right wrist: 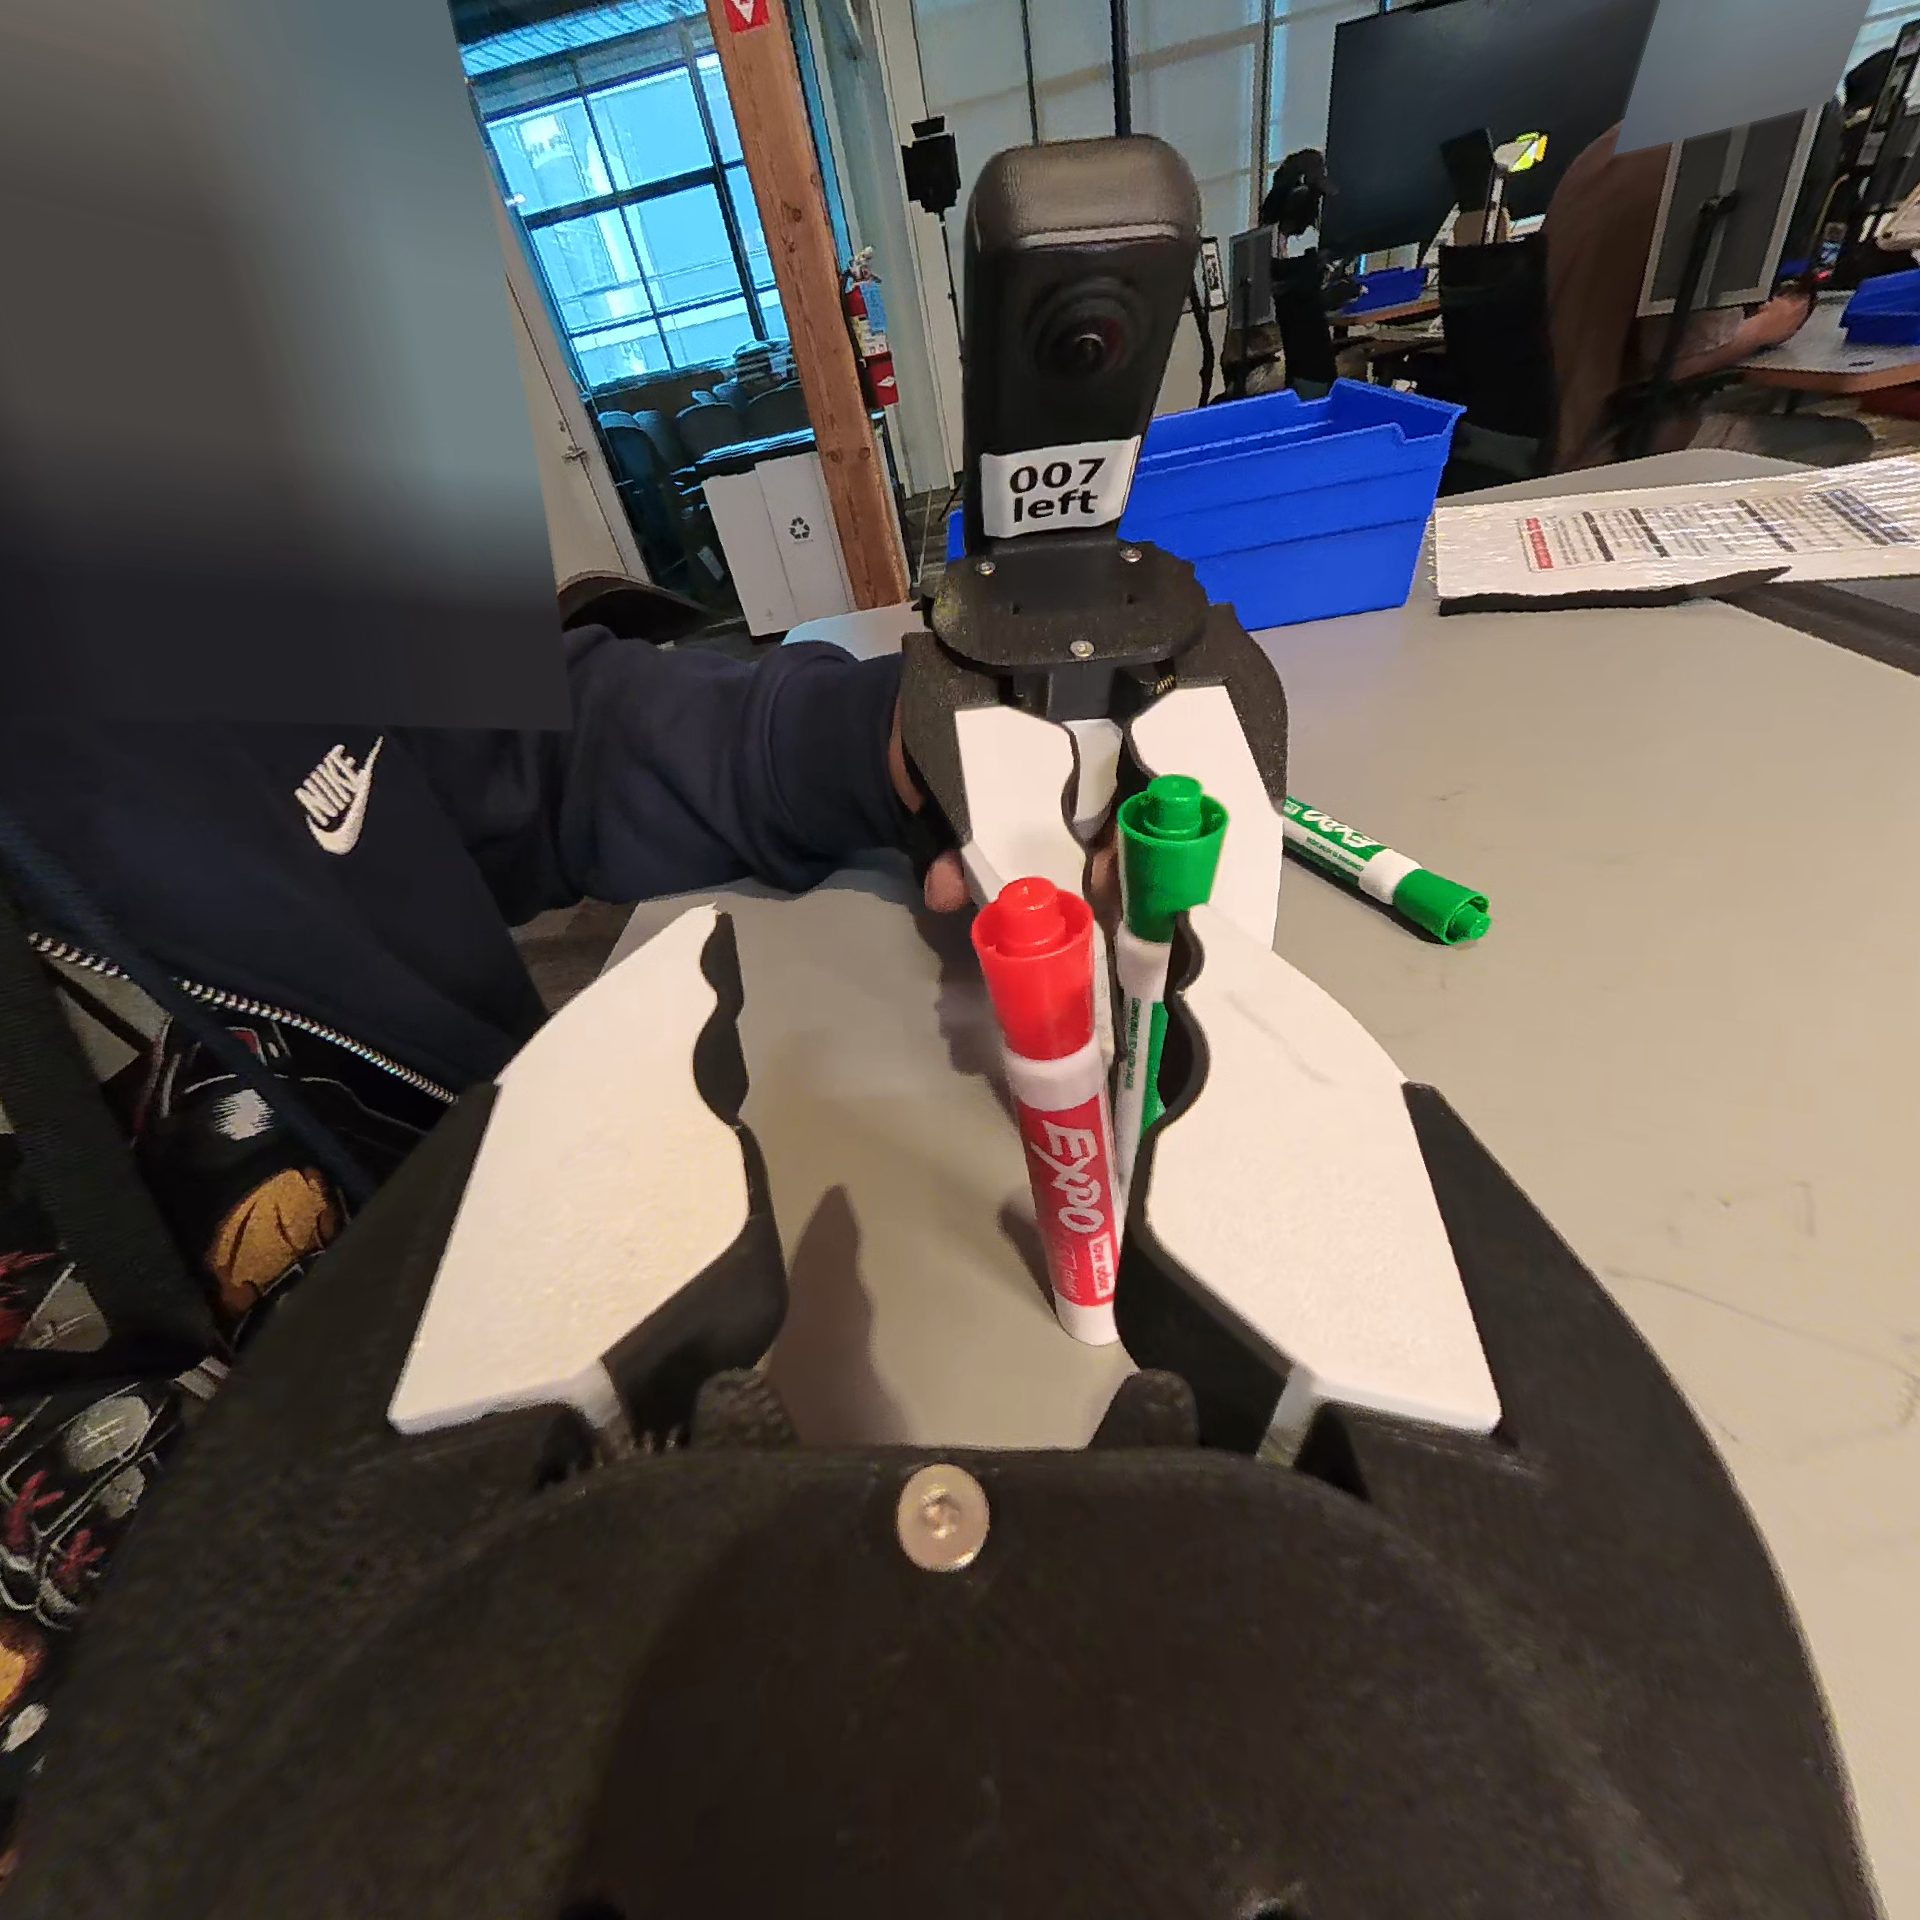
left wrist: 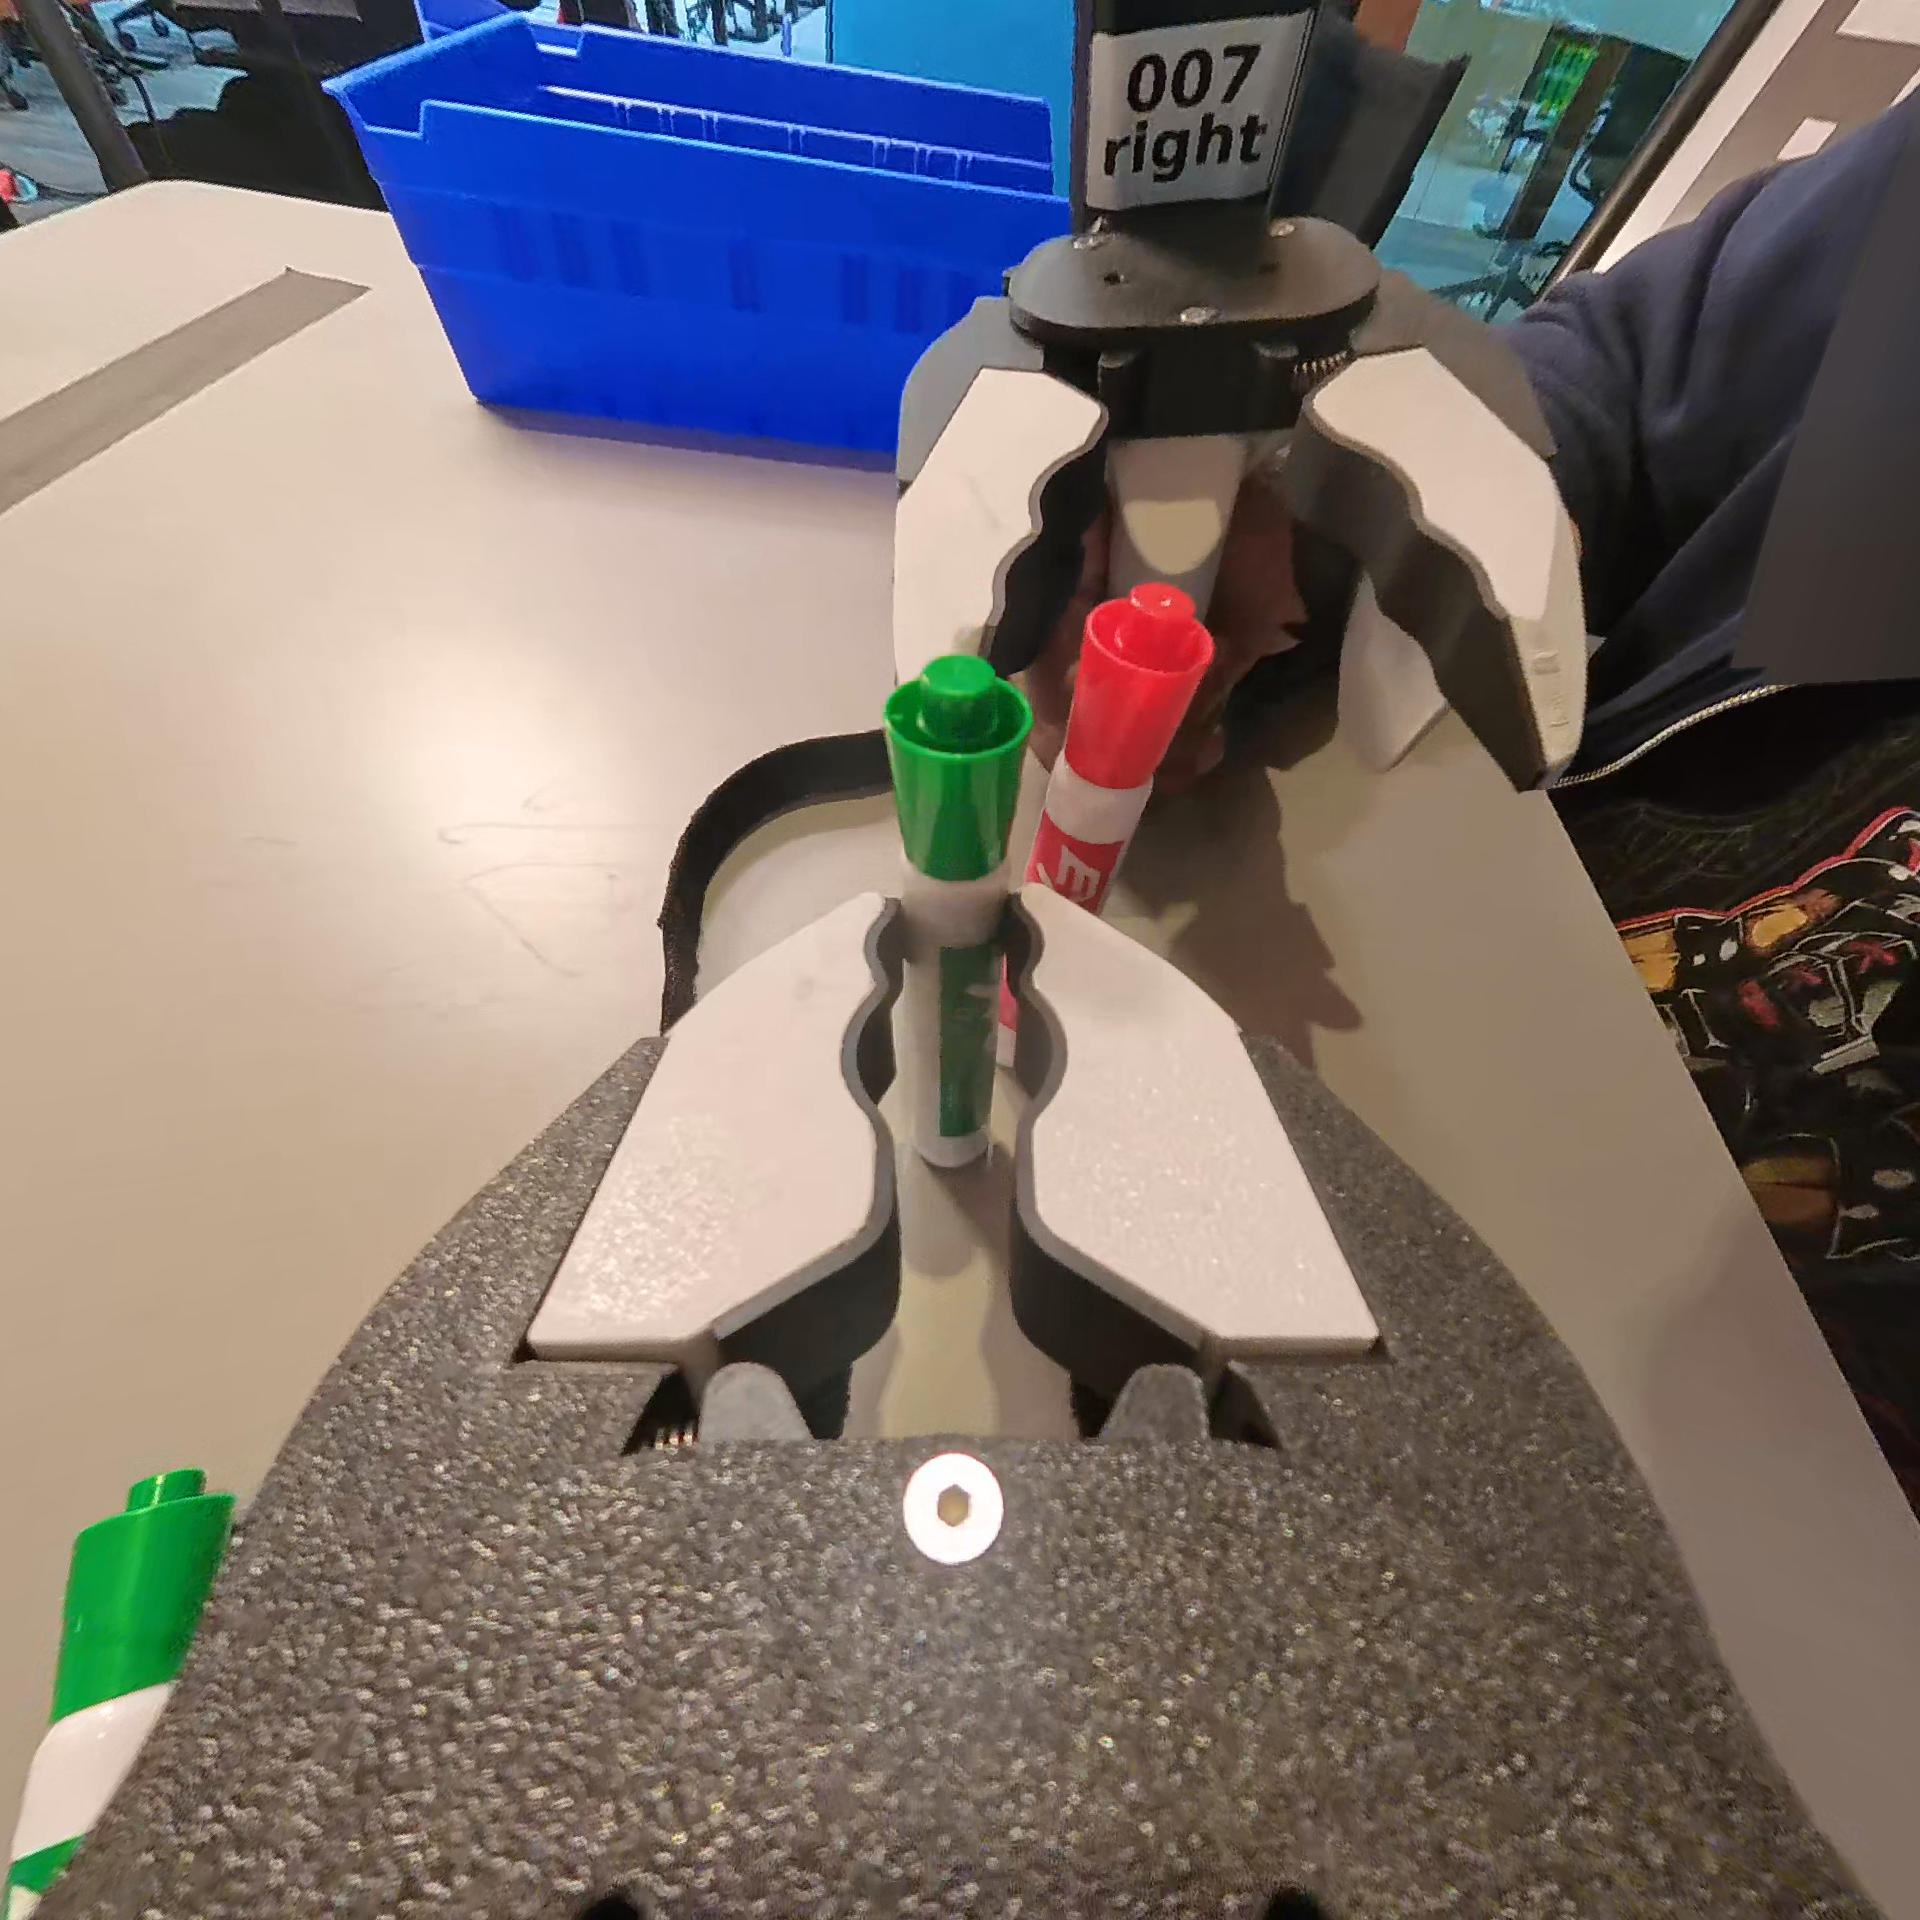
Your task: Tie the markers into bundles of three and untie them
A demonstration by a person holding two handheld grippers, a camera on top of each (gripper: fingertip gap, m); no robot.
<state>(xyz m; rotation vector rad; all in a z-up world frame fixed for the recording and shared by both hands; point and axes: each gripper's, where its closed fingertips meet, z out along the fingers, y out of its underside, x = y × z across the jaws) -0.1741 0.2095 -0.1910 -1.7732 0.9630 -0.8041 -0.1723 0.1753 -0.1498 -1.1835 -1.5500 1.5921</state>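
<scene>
Green marker [left wrist: 951, 925] is standing upright, clenched in your left gripper [left wrist: 956, 935]; the red marker [right wrist: 1055, 1112] is standing just beside it between the spread jaws of your right gripper [right wrist: 951, 1039]. Keep both vertical while closing on the red; a third marker [right wrist: 1387, 871] is lying on the surface [right wrist: 1610, 1039] nearby.

Your two standing markers [right wrist: 1049, 1101] sit side by side between the facing grippers; a third marker [right wrist: 1387, 871] lies at two o'clock, bin [right wrist: 1288, 499] at twelve.
</scene>
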